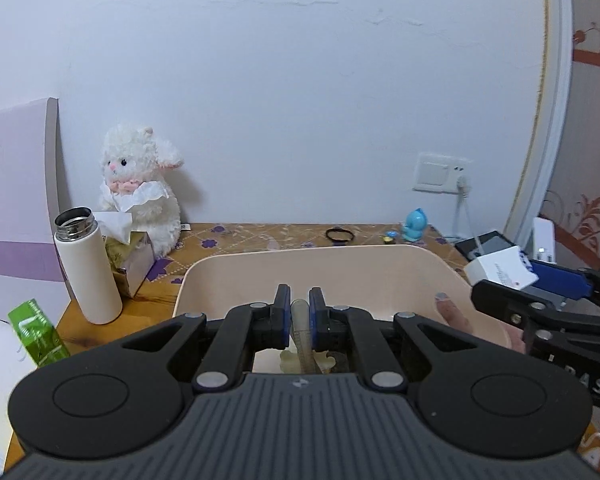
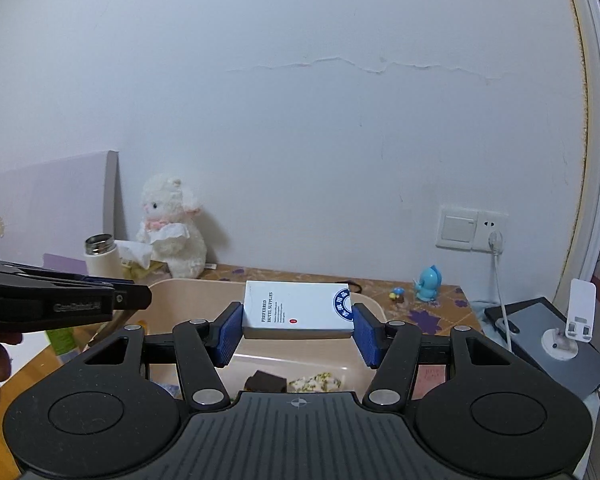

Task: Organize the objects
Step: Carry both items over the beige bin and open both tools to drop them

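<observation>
A beige plastic bin sits on the patterned tabletop; it also shows in the right wrist view. My left gripper is shut on a thin beige stick-like object over the bin's near side. My right gripper is shut on a white box printed "Preferred Hotel Supplies", held above the bin. The box also shows in the left wrist view. Small items lie on the bin floor, among them a dark block and a speckled pale piece.
A white thermos, a tissue box, a white plush lamb and a green packet stand left. A black ring and blue figurine sit behind the bin. A tablet and phone stand lie right.
</observation>
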Tool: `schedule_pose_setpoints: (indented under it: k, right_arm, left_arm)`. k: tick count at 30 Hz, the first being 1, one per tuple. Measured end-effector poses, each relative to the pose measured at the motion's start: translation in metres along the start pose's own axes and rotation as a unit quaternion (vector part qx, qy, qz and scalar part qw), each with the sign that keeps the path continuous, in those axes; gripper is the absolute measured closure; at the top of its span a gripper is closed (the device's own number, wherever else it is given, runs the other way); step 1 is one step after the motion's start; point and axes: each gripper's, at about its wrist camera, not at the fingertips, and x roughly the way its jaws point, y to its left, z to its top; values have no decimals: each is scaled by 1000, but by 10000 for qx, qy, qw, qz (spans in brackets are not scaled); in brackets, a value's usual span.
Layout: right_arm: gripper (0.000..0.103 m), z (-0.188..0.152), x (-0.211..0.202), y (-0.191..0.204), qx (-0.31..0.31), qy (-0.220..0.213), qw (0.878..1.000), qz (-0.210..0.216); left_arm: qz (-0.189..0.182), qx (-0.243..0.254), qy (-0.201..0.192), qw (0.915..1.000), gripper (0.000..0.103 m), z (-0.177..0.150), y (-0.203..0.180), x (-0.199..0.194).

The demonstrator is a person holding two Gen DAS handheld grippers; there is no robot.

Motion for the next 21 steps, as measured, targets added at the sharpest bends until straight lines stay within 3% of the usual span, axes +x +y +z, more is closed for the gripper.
schedule_pose_setpoints:
  k: [8,15,17,18,20,21]
  right_arm:
    - [49,-6,49,2,-76,480,9987,-164]
    - [48,-22,82,5,-144,1077,9938,-251]
    - [40,-26,88,4,-153,1241,9919,-238]
    - [38,-27,89,4,-164,1321,9909,-197]
    - [33,-30,89,3,-165,1407,9896,-230]
    - [32,-30,88,2,-157,1394,9898,-263]
  left_arm:
    - [271,200,587,9977,93,-5,-5,61]
    - [455,482,1321,9890,92,-29,-11,100]
    - [459,446,1472,9870,91,-33,-9,105]
    - [448,410,1510,9867,89,-34,-8,106]
    - [469,391,1553,9860,68,-34,-6,105]
    - [513,381,1525,9862,45,-33,-5,103]
